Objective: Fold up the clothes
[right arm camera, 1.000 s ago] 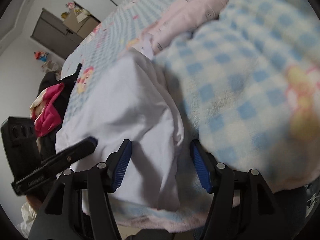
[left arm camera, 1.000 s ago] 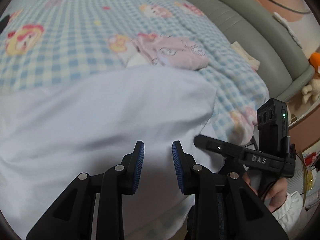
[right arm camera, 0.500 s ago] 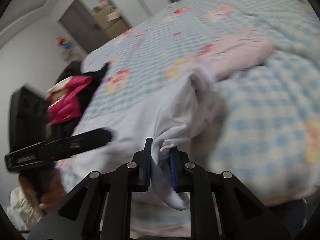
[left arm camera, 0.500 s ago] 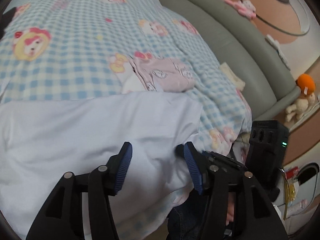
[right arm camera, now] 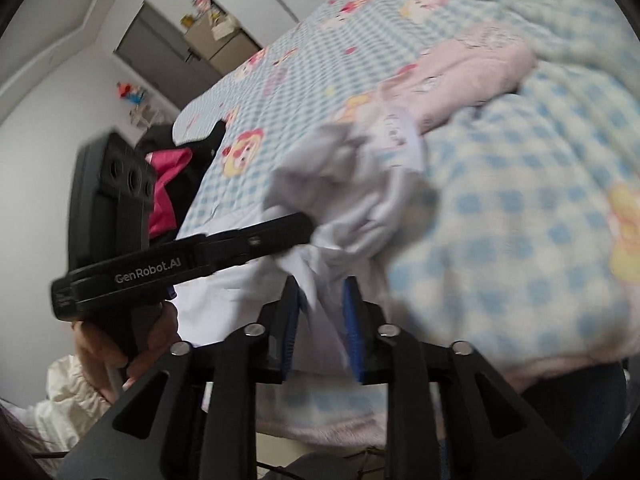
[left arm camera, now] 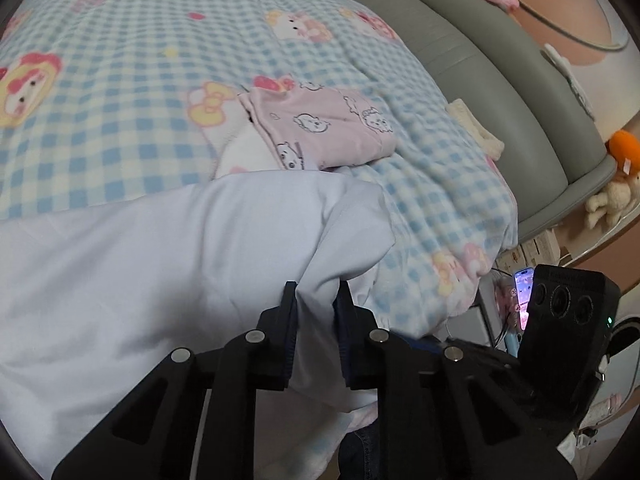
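A white garment [left arm camera: 168, 264] lies spread on the near part of a bed with a blue checked blanket [left arm camera: 120, 60]. My left gripper [left arm camera: 316, 300] is shut on a bunched fold at the garment's right edge. My right gripper [right arm camera: 322, 292] is shut on the same white garment [right arm camera: 352, 200], lifting a crumpled corner off the blanket. The left gripper's finger [right arm camera: 256, 240] reaches into that bunch in the right wrist view. The right gripper's body [left arm camera: 568, 332] shows at the lower right of the left wrist view.
A folded pink printed garment [left arm camera: 320, 128] lies on the blanket behind the white one. A grey padded headboard [left arm camera: 480, 64] runs along the right. Plush toys [left arm camera: 616, 176] sit on a shelf. Pink and black clothes [right arm camera: 168, 184] are piled at the bed's far side.
My left gripper has closed on the white garment's right edge. My right gripper, shut on the cloth half a second ago, has lifted its corner higher, bunching it.
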`<state>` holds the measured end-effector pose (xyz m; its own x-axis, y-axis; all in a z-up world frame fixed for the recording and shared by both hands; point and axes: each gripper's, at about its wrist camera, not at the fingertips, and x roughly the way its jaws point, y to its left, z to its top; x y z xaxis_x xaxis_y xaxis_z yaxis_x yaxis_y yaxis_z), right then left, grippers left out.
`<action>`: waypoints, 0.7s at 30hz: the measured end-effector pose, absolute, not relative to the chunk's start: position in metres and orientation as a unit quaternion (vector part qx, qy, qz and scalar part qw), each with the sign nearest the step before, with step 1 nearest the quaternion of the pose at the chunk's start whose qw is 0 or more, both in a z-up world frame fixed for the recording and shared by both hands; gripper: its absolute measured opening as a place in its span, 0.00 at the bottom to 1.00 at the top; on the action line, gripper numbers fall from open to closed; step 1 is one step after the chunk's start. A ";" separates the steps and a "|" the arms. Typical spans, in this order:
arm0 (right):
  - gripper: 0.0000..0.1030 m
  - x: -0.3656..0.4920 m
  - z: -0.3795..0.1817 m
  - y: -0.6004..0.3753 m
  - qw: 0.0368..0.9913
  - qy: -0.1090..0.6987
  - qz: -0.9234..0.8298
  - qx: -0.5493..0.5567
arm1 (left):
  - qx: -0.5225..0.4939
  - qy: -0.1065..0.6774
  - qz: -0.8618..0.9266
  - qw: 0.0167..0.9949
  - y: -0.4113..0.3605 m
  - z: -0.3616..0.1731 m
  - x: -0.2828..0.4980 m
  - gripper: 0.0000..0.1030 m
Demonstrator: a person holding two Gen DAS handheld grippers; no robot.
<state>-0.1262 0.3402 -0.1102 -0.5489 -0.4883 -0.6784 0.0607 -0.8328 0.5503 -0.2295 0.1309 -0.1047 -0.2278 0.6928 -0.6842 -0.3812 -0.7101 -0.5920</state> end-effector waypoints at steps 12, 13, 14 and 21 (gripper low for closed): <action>0.26 -0.150 -0.132 0.345 0.107 -0.250 -0.841 0.468 | -0.520 -0.181 0.760 0.346 0.114 -0.107 -0.232 0.21; 0.26 -0.153 -0.134 0.337 0.120 -0.241 -0.838 0.475 | -0.521 -0.188 0.755 0.351 0.112 -0.108 -0.232 0.27; 0.26 -0.155 -0.136 0.329 0.136 -0.242 -0.834 0.477 | -0.522 -0.192 0.752 0.354 0.111 -0.108 -0.231 0.33; 0.26 -0.160 -0.133 0.287 0.193 -0.242 -0.830 0.464 | -0.526 -0.200 0.743 0.361 0.098 -0.111 -0.223 0.55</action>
